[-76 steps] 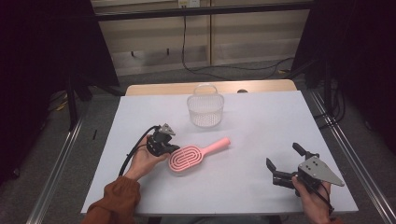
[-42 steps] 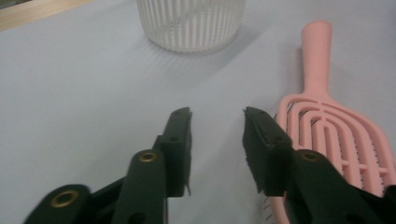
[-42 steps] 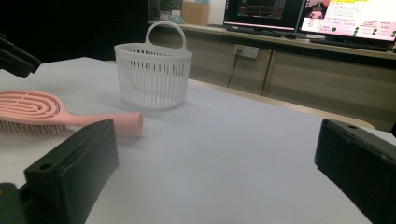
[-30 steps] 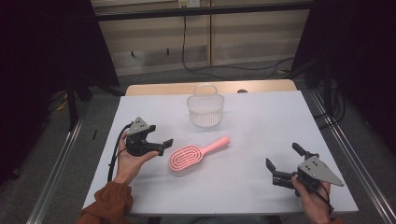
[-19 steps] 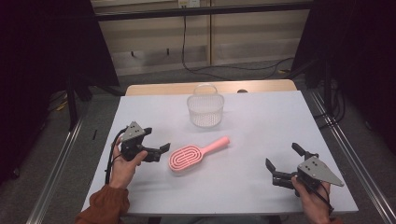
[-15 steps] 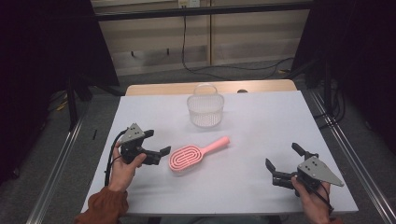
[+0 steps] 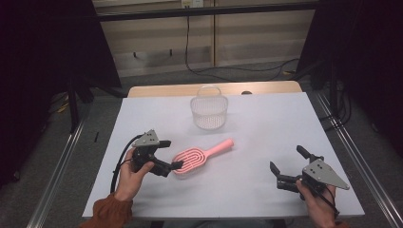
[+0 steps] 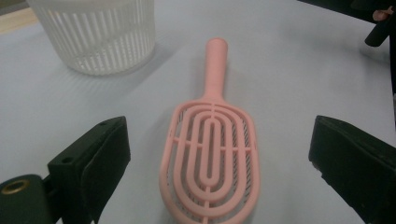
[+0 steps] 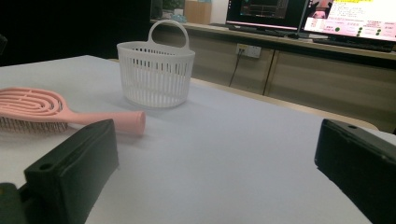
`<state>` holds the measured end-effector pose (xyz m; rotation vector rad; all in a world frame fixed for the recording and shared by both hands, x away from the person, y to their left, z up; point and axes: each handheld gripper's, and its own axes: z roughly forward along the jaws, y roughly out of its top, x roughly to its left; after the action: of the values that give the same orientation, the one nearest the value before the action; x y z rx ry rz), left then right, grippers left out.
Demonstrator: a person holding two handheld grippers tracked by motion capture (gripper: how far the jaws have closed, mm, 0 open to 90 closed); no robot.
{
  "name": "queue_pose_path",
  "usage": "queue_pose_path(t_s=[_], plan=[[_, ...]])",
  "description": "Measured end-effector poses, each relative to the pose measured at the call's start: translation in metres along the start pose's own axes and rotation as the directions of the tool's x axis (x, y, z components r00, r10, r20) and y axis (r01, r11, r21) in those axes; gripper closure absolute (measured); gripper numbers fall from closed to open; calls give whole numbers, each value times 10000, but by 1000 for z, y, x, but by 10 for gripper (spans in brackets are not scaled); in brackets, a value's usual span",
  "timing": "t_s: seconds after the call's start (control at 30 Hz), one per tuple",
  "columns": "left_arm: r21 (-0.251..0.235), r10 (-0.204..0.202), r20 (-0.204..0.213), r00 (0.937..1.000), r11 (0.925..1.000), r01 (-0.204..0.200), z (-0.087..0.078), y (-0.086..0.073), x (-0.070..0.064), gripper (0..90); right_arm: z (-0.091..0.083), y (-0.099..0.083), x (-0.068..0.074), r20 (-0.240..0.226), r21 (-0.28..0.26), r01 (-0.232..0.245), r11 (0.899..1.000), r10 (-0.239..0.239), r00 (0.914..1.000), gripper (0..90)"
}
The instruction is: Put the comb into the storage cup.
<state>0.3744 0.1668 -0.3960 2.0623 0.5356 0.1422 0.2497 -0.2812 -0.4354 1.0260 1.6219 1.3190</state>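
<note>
Fingers of our left gripper point(image 7: 168, 154) spread wide around the pink hairbrush point(image 7: 198, 156) head, gripping nothing; our right gripper point(image 7: 289, 166) gapes empty too.

You have a white slotted basket point(image 7: 209, 112) standing upright on the white table point(image 7: 266, 142), toward its far edge and near the middle of its width. Its loop handle point(image 9: 168, 29) rises from the rim on the far side. Beyond the basket, a wooden strip point(image 7: 266, 88) borders the table's far edge. Farther behind the basket a black cable point(image 7: 186, 42) hangs down the pale wall, and lit monitors point(image 9: 355, 18) sit on a counter to the basket's right.
</note>
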Motion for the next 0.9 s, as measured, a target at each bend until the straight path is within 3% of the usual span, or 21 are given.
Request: queue_pose_path(t_s=[0.2, 0.4, 0.57, 0.67, 0.77, 0.9], plan=[[156, -364, -14, 9993, 9992, 364, 10, 5, 3, 51, 0, 0, 0, 5, 2, 13, 10000, -13, 10000, 0], [700, -788, 411, 9960, 9947, 758, 20, 10, 11, 45, 0, 0, 0, 19, 21, -8, 10000, 8, 10000, 0], [1094, -562, 666, 9962, 9928, 487, 29, 14, 11, 41, 0, 0, 0, 0, 15, -31, 10000, 31, 10000, 0], [1498, -183, 523, 9985, 9887, 103, 32, 17, 9, 42, 0, 0, 0, 21, 20, -20, 10000, 20, 10000, 0], [1439, -159, 576, 9982, 9896, 74, 36, 20, 10, 57, 0, 0, 0, 20, 27, -7, 10000, 7, 10000, 0], [1752, -175, 647, 9978, 9845, 59, 42, 25, 14, 45, 0, 0, 0, -3, 17, -4, 10000, 4, 10000, 0]])
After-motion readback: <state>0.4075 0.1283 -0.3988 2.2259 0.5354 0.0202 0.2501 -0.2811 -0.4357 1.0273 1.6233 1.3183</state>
